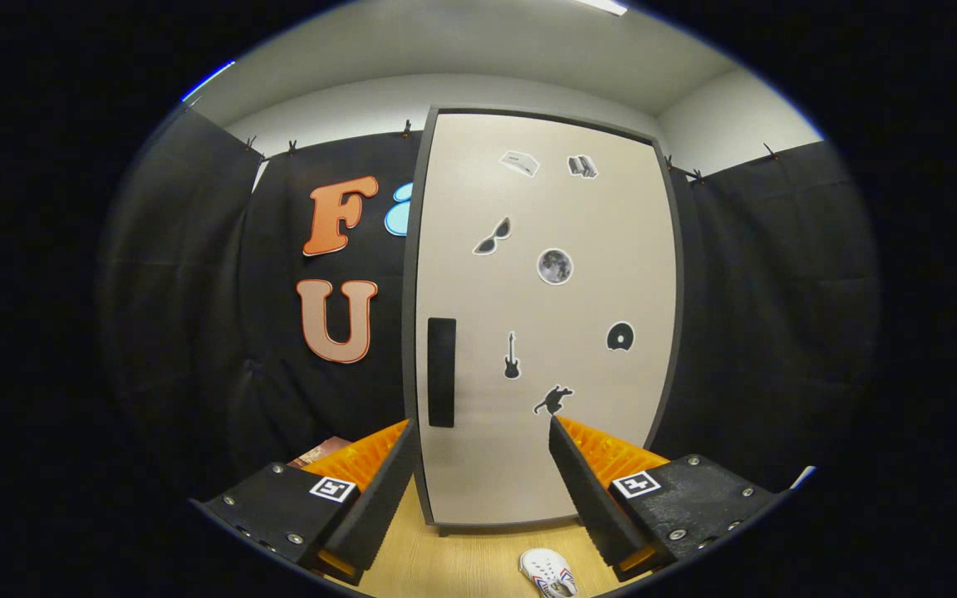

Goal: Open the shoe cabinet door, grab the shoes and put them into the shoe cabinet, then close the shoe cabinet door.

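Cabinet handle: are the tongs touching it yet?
Apart. The gripper view shows the open tongs short of the closed cabinet door, its handle beyond them, with visible door between.

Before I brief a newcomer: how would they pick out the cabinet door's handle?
Find the tall pale shoe cabinet door standing against the black cloth wall, beyond the open gripper. Near its left edge, about mid-height, sits the handle: a plain dark upright rectangle, unlike the small picture stickers scattered across the door.
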A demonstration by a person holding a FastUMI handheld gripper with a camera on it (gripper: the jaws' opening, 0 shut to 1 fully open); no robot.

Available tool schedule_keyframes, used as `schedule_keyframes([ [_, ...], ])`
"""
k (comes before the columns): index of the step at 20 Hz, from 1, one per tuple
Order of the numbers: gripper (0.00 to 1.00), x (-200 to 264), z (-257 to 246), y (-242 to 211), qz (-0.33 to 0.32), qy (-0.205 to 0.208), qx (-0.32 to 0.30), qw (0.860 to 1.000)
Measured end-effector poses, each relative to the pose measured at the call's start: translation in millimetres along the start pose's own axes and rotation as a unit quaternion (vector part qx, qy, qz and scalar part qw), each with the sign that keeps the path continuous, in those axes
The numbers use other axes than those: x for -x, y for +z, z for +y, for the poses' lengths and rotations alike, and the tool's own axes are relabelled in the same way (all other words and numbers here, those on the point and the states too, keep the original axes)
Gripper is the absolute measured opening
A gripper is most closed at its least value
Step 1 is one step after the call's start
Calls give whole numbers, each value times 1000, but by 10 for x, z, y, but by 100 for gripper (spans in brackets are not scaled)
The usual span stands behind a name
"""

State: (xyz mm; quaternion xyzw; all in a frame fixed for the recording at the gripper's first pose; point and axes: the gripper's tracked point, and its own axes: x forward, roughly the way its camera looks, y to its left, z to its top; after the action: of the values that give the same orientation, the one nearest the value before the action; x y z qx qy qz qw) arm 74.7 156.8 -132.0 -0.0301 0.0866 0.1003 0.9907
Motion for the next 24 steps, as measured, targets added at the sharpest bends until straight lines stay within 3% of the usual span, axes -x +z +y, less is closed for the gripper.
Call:
schedule_keyframes([
  [6, 92, -853, 385, 19, 8, 3, 11, 1000],
  [12, 63, -1334, 406, -151, 36, -23, -2, 999],
  [15, 39, -1368, 396, -208, 45, -20, -44, 998],
  [19, 29, -1242, 388, -216, 36, -13, -2, 999],
  [24, 22, -724, 243, -242, 41, 17, -23, 999],
])
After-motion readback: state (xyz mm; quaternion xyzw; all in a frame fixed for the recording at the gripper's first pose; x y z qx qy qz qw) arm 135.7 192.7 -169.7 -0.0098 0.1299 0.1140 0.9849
